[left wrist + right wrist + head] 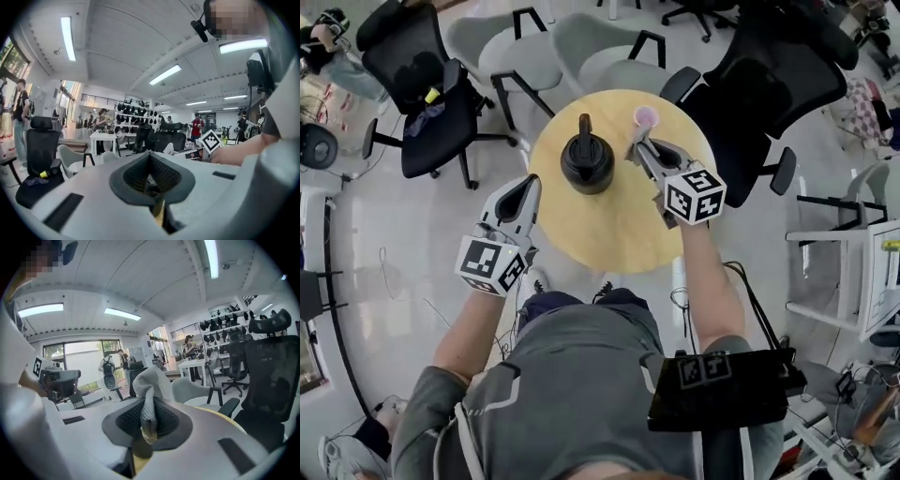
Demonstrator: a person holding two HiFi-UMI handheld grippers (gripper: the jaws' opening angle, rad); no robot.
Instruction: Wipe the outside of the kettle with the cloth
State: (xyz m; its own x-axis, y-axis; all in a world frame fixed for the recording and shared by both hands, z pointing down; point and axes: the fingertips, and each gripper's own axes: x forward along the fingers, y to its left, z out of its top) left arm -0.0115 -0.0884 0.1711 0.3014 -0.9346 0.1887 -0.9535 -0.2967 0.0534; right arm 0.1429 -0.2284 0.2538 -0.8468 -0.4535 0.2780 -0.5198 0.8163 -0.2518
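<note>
A black kettle (587,161) stands upright near the middle of the round wooden table (619,225). My right gripper (644,150) hovers just right of the kettle, apart from it, shut on a grey knitted cloth (634,150). In the right gripper view the cloth (151,383) sticks up from between the closed pads of the right gripper (149,411). My left gripper (529,186) hangs at the table's left edge, left of and nearer than the kettle. In its own view the left gripper (151,159) is shut with nothing in it. Neither gripper view shows the kettle.
A small pink cup (646,116) stands on the table behind the right gripper. Office chairs ring the table: a black one (427,89) at far left, grey ones (525,52) behind, and a black one (769,89) at right. A white rack (862,272) stands further right.
</note>
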